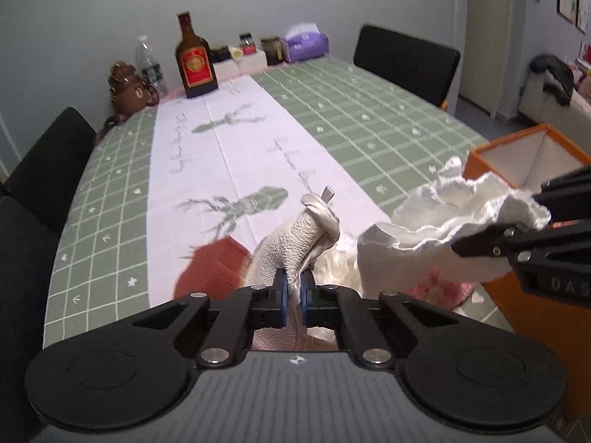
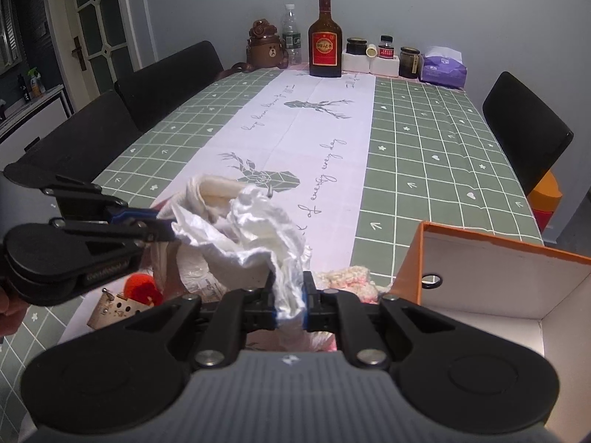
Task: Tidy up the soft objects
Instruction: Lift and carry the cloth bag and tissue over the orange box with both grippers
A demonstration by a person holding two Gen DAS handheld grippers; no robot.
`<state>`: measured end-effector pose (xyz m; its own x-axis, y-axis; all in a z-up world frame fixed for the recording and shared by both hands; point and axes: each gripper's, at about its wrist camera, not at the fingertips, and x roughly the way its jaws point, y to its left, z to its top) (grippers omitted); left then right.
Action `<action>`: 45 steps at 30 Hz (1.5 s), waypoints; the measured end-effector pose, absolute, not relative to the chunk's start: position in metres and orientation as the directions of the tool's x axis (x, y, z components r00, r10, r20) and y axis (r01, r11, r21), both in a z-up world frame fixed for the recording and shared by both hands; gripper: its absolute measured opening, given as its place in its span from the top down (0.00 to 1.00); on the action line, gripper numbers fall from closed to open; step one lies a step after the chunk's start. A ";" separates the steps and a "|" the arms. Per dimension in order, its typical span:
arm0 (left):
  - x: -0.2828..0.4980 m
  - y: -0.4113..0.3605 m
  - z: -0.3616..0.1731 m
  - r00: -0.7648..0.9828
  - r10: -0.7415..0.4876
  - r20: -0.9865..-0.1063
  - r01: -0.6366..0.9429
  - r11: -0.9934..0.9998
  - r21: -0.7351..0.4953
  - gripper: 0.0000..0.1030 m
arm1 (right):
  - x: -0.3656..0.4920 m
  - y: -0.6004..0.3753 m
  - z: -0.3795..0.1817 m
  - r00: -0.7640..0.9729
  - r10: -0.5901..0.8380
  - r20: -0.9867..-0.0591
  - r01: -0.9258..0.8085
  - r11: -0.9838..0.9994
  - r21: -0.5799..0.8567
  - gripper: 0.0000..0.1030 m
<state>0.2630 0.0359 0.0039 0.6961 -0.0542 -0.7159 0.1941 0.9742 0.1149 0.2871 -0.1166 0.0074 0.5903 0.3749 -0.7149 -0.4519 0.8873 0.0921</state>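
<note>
Left hand-held gripper: fingers drawn together, clamped on a fold of silvery-white fabric that stands up from the pinch over the near end of the bench. In the right wrist view the same tool enters from the left, its tips at the edge of the bundle. Right hand-held gripper: fingers closed on a crumpled white cloth, which rises from the pinch and billows forward; from the left wrist view this cloth hangs lifted just in front of the orange box. Whether the two cloths are one piece cannot be told. The orange box sits at the near right corner of the bench, open at the top, white inside. Beneath the lifted cloths lies a small heap: a pink-and-cream knitted piece just beside the box, a red soft item, and a pale perforated metal object near it. A rust-red blurred shape shows left of the left tool. Bench covered in green grid tablecloth with a white deer-print runner down the middle. Far end: amber bottle with red label, clear water bottle, brown bear-shaped container, several dark jars, purple tissue pack. Black chairs along both sides.
</note>
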 end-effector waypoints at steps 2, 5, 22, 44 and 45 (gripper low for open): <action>0.259 0.039 0.015 0.718 -0.057 -0.694 0.179 0.978 0.105 0.94 | 0.285 -0.118 0.013 0.597 0.383 -0.705 -0.450 0.887 0.101 0.92; 0.249 0.042 0.030 0.744 -0.067 -0.665 0.167 0.982 0.087 0.94 | 0.281 -0.120 0.023 0.598 0.405 -0.691 -0.448 0.884 0.130 0.92; 0.158 0.013 0.126 0.866 -0.180 -0.467 0.218 0.976 0.028 0.95 | 0.204 -0.155 0.109 0.729 0.391 -0.562 -0.431 0.900 0.067 0.92; 0.142 -0.132 0.084 0.616 -0.522 -0.590 0.499 0.838 -0.222 0.95 | 0.126 -0.343 0.081 0.666 0.173 -0.726 -0.130 0.985 0.115 0.92; 0.147 -0.135 0.077 0.605 -0.516 -0.606 0.494 0.841 -0.223 0.95 | 0.128 -0.343 0.076 0.657 0.165 -0.735 -0.132 0.986 0.103 0.92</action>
<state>0.1469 -0.1355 0.0766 0.6054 -0.5160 -0.6060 0.4936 0.8407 -0.2228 0.1279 -0.3431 0.0762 0.6574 0.1651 -0.7352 -0.1324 0.9858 0.1030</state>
